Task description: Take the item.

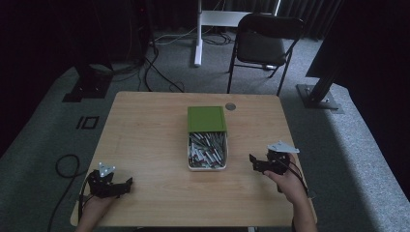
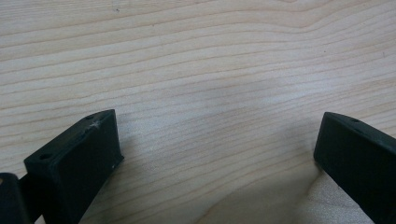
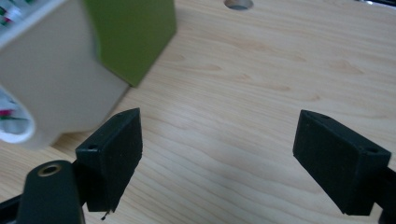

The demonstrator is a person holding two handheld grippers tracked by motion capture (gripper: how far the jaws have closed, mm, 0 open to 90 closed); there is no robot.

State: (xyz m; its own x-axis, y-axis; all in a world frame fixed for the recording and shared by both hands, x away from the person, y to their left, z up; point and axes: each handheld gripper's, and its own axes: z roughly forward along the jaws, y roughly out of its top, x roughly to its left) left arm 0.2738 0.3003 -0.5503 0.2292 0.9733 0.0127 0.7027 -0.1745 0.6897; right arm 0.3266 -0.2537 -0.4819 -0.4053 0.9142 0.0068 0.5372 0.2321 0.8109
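A white box (image 1: 207,153) packed with several small metal and coloured parts sits at the middle of the wooden table (image 1: 145,135). Its green lid (image 1: 206,119) lies across the far half. My left gripper (image 1: 126,185) rests open near the table's front left corner, jaws wide apart over bare wood (image 2: 210,93). My right gripper (image 1: 252,162) is open at the right, just right of the box, held by a hand. In the right gripper view the box's white wall (image 3: 51,79) and green lid (image 3: 130,32) stand beyond the left jaw, nothing between the jaws.
A round cable hole (image 1: 230,106) marks the table's far edge, also seen as hole (image 3: 238,4). Behind the table stand a black folding chair (image 1: 261,43), a white desk leg (image 1: 198,34) and cables on grey carpet. A dark post base (image 1: 319,96) stands at the right.
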